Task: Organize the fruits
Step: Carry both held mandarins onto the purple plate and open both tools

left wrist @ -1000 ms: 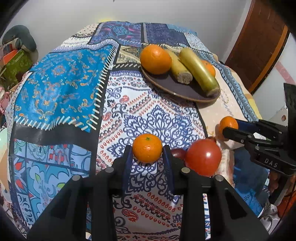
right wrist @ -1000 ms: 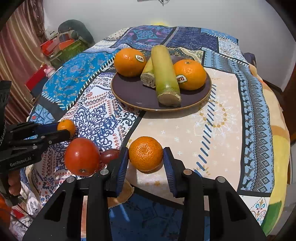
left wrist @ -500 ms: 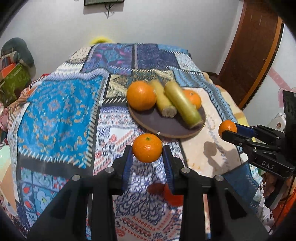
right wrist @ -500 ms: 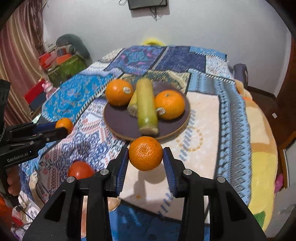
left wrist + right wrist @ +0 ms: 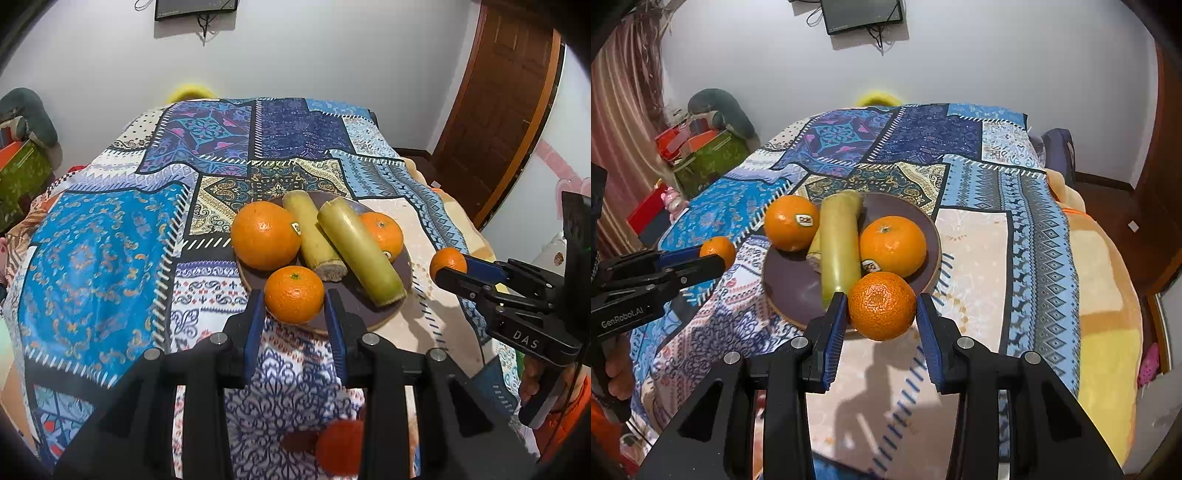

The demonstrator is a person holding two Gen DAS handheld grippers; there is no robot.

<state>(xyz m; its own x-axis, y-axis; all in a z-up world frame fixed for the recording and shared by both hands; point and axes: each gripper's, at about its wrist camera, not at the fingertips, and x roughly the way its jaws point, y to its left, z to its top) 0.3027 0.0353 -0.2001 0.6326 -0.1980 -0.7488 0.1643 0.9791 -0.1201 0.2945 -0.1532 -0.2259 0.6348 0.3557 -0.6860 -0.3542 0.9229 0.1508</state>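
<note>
Orange skin fills the gap between my left gripper (image 5: 294, 312) pads: I pinch a left mandarin (image 5: 294, 294) from both sides, held in the air just short of the near rim of the brown plate (image 5: 404, 275). Beyond my fingertips the plate already carries a big orange (image 5: 265, 235), two cut yellow-green stalks (image 5: 358, 251) lying side by side, and a second orange (image 5: 382, 235) behind them, so I judge the sorting is well along. Below my fingers, blurred on the patchwork cloth (image 5: 110, 236), a red fruit (image 5: 340, 445) lies unplaced, with something small and dark red beside it that I cannot identify. Off to the right of my fingers the other tool holds its own fruit near the plate's right edge. From the right wrist, my right gripper (image 5: 881, 317) clamps a right mandarin (image 5: 882, 305) the same way, at the plate's near rim and just in front of the stickered orange (image 5: 893, 245). The open patch of plate lies ahead and to the left of these fingers, beside the long stalk (image 5: 840, 243); I think both mandarins must share it, and the stalks and oranges crowd the rest. To the far left the left tool's mandarin (image 5: 717, 250) hangs beside the plate, so the two tools may meet over the same spot. Boxes and clutter sit beyond the cloth, well apart.
</note>
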